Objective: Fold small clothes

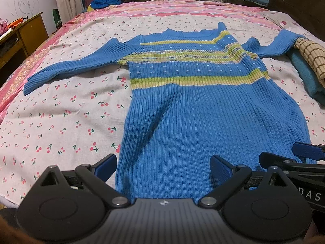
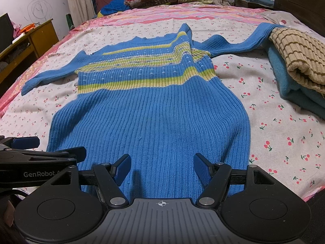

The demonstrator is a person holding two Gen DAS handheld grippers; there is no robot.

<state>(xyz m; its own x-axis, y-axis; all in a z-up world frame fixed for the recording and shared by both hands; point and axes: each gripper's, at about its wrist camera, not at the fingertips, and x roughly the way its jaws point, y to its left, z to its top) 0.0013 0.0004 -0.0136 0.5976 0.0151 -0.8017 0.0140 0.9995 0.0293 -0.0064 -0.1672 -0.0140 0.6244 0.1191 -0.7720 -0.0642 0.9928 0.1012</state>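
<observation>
Blue sweater (image 1: 182,109) hem between spread left gripper (image 1: 163,167) fingers.

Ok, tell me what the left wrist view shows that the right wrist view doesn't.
Only the left wrist view: the left tongs head-on, open above the hem's left part. Only the right wrist view: the right tongs head-on, open above the hem's right part. Both: the blue striped sweater flat on the cherry-print sheet, folded clothes by its right sleeve.

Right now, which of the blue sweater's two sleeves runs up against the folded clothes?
The right-hand sleeve of the blue ribbed-knit sweater; its cuff meets the folded stack. The left-hand sleeve lies alone on the cherry-print sheet.
</observation>
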